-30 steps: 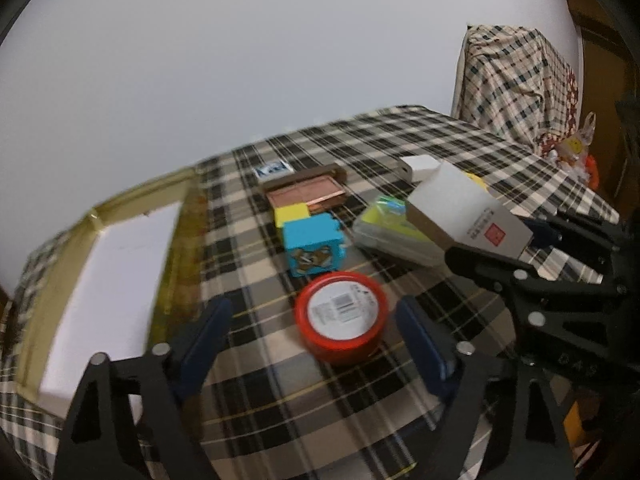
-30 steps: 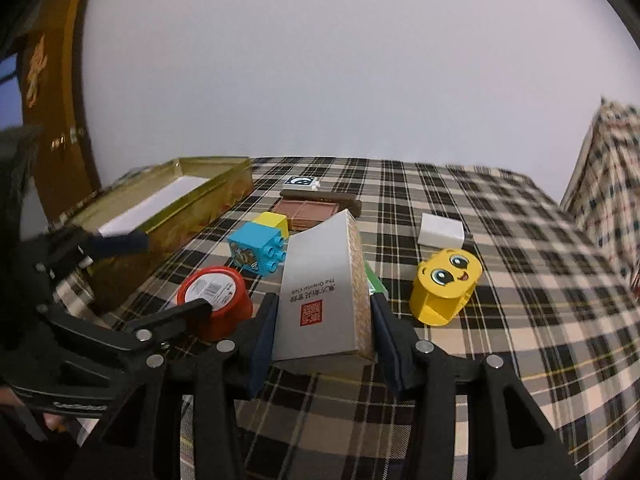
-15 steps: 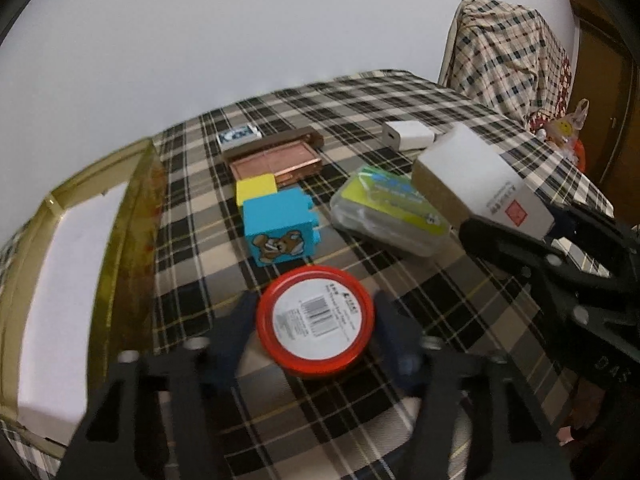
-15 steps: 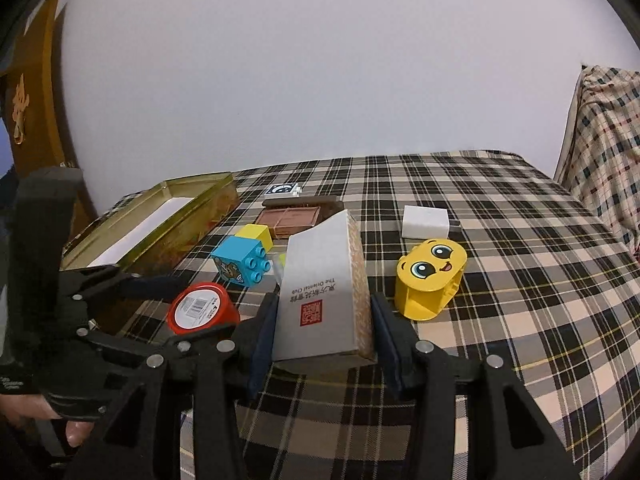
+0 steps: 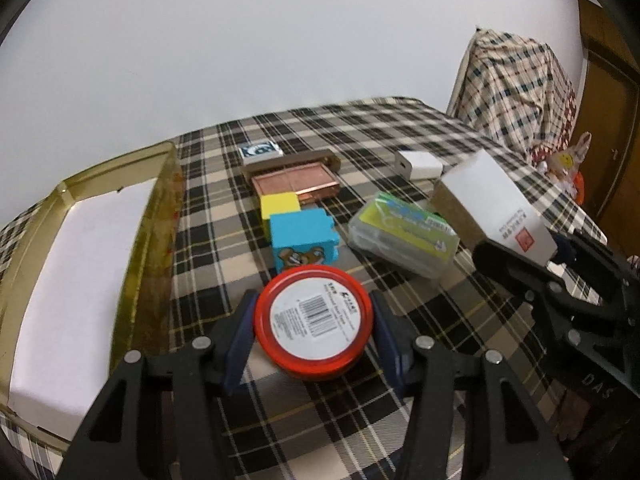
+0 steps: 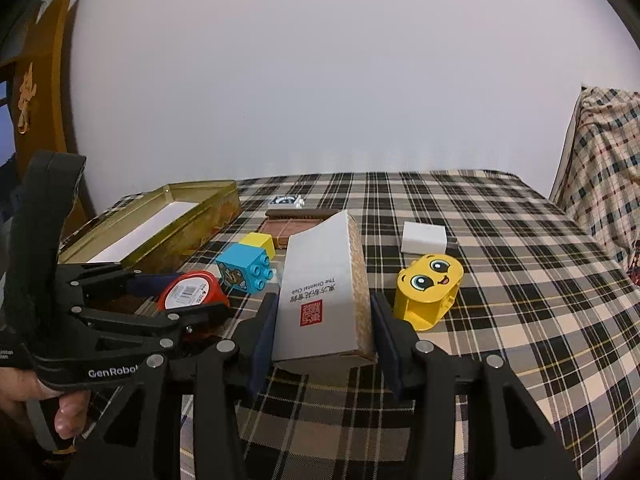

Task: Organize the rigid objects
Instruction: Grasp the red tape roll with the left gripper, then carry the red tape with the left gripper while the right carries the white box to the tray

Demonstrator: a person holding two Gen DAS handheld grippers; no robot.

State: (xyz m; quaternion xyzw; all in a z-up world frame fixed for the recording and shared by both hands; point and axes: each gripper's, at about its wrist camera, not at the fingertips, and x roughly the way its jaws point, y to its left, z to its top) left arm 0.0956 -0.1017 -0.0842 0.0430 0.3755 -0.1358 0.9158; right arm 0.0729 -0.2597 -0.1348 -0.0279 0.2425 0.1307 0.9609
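Observation:
My left gripper (image 5: pixel 314 328) is shut on a round red tin (image 5: pixel 314 322) with a white barcode label, held just above the plaid cloth; the tin also shows in the right wrist view (image 6: pixel 192 294). My right gripper (image 6: pixel 324 332) is shut on a white and tan card box (image 6: pixel 324 280) with a red seal, tilted upward; the box shows at the right of the left wrist view (image 5: pixel 490 200). A gold tin box (image 5: pixel 72 264) with a white liner lies open at the left.
On the plaid table (image 6: pixel 520 280) lie a blue bear brick (image 5: pixel 302 240), a yellow brick (image 5: pixel 280 206), a copper case (image 5: pixel 296 182), a clear green-labelled case (image 5: pixel 402 236), a white block (image 6: pixel 424 238) and a yellow face brick (image 6: pixel 430 290). A plaid-covered chair (image 5: pixel 516 84) stands at the right.
My left gripper moved forward around the red tin, closed on it and lifted it slightly. The right gripper kept its hold on the box and rose a little.

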